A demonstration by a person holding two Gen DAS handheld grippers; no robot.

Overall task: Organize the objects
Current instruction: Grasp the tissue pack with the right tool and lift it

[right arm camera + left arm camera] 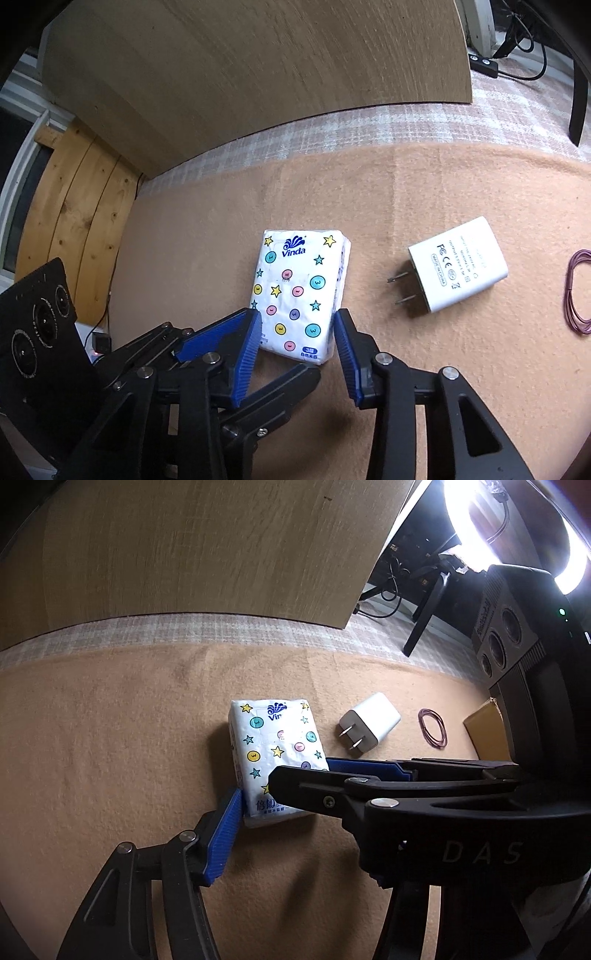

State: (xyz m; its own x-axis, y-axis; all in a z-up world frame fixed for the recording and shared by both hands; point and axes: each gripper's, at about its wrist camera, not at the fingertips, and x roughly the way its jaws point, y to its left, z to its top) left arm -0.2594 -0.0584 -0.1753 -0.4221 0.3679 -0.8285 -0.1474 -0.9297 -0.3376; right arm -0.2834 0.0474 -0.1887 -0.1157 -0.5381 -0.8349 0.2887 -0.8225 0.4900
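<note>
Left wrist view: the left gripper (282, 786) straddles the near end of the tissue pack (275, 749), one pad touching its side, the other hidden (clamping cannot be told). The pack lies mid-blanket (110, 738), beside the charger (371, 725).

Right wrist view: the right gripper (297, 332) brackets the pack (299, 291), pads just beside it, not pressing. Close squarely on both long sides before lifting.
</note>
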